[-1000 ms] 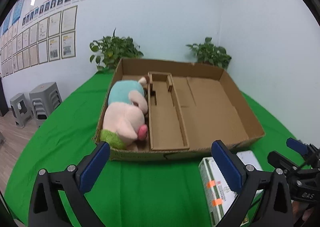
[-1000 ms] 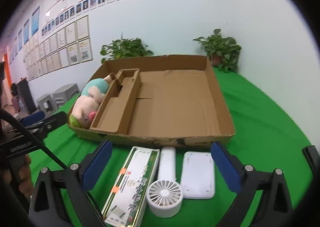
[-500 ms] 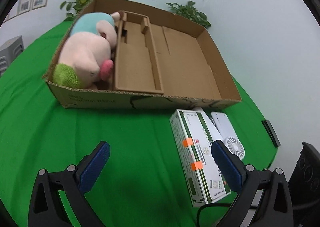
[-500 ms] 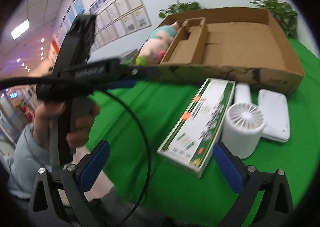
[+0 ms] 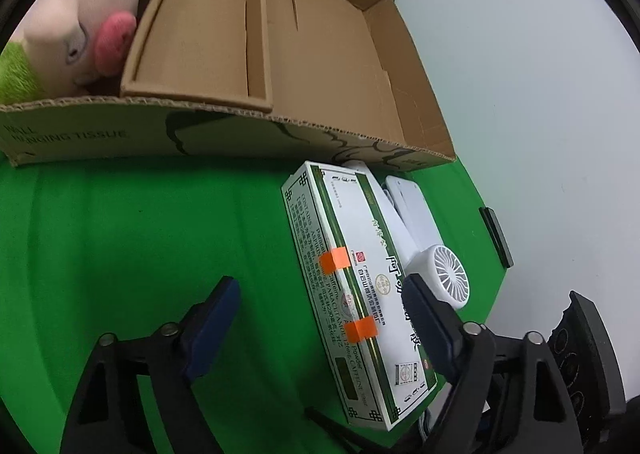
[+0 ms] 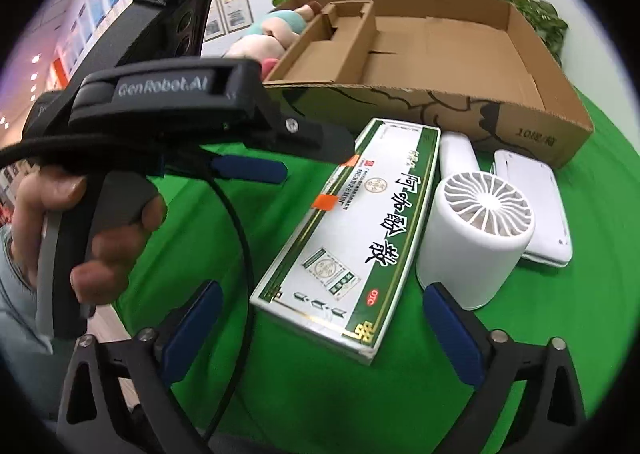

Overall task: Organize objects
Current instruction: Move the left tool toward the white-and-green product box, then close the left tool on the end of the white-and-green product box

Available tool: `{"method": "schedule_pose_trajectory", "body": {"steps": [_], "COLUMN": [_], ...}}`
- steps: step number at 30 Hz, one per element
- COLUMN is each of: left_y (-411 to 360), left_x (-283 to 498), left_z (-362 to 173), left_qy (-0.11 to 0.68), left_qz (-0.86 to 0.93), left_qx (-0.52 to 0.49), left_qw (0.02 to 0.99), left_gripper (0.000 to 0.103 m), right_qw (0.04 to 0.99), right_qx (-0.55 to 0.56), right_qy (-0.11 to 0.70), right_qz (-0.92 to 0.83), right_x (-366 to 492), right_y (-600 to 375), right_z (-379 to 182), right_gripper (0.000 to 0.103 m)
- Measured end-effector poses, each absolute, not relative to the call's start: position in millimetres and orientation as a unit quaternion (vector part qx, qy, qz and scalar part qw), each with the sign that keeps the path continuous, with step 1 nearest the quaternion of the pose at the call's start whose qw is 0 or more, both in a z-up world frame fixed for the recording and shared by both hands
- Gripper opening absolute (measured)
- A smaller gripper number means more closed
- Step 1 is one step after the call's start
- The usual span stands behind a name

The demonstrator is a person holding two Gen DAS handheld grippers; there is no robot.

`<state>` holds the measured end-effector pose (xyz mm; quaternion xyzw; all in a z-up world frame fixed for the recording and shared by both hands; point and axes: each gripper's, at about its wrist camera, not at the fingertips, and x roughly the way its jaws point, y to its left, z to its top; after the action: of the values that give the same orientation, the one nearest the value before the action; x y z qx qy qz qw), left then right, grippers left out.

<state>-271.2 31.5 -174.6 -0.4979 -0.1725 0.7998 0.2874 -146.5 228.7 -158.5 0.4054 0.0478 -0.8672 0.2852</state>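
Note:
A long green-and-white medicine box (image 5: 352, 286) lies on the green cloth in front of the cardboard tray (image 5: 280, 121). My left gripper (image 5: 320, 326) hangs low over the box's near half with its jaws closing. Its right pad is above the box's right edge and its left pad stands over bare cloth, apart from the box. In the right wrist view the left gripper (image 6: 308, 163) sits in a person's hand (image 6: 100, 238) beside the medicine box (image 6: 352, 238). My right gripper (image 6: 322, 334) is open just short of the box's near end, with nothing between its pads.
A white handheld fan (image 6: 480, 230) lies against the box's right side, and a flat white device (image 6: 528, 205) lies beyond it. A plush pig (image 5: 80, 13) fills the tray's left compartment. A dark flat object (image 5: 496, 238) rests at the table's right edge. Potted plants (image 6: 536, 13) stand behind.
Both grippers sank and tipped down toward the medicine box. The left gripper's jaws narrowed, and it moved into the right wrist view at the left.

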Motion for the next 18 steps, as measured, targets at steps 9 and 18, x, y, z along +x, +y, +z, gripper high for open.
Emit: {"method": "schedule_pose_trajectory", "body": {"steps": [9, 18], "left_y": [34, 41], "left_x": [-264, -215], "left_z": [-186, -184], "left_qy": [-0.174, -0.167], "left_qz": [0.782, 0.777], "left_qx": [-0.511, -0.516], "left_qw": [0.310, 0.320], "left_gripper": [0.057, 0.056], "right_qw": [0.274, 0.334], "right_qx": [0.411, 0.415], "right_qy": [0.067, 0.089], "right_qz": [-0.867, -0.841], "right_x": [-143, -115], "right_y": [228, 224], "right_z": [-164, -159], "right_gripper": [0.075, 0.074]}}
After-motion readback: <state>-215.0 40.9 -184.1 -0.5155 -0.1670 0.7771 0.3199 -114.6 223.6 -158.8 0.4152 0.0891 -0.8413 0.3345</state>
